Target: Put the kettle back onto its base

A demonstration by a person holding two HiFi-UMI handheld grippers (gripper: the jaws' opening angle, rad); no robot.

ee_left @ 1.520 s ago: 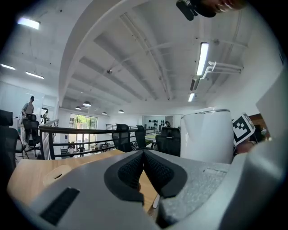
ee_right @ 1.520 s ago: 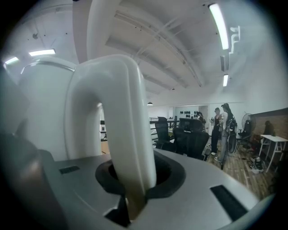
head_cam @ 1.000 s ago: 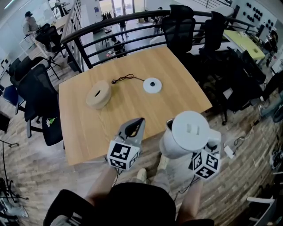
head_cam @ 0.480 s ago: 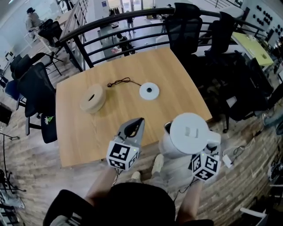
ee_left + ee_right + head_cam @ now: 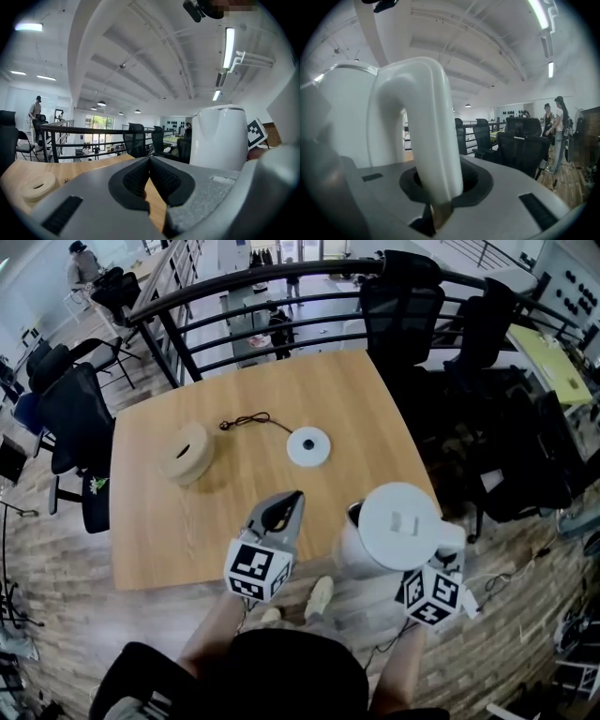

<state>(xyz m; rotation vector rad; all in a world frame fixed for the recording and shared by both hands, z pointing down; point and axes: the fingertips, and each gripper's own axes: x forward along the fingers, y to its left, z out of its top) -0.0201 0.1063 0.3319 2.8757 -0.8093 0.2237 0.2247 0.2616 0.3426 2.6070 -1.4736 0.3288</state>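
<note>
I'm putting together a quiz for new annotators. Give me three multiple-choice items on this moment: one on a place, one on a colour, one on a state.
1. Where does the base lie?
A. on the floor
B. on the table
C. under the kettle

2. What colour is the kettle?
A. white
B. black
C. red

3. The left gripper is:
A. open
B. shut on the kettle
C. shut and empty

Key:
1 B: the round disc rests on the wood, apart from the kettle.
2 A: its body and lid are both white.
3 C: its pads meet with nothing between them.
</note>
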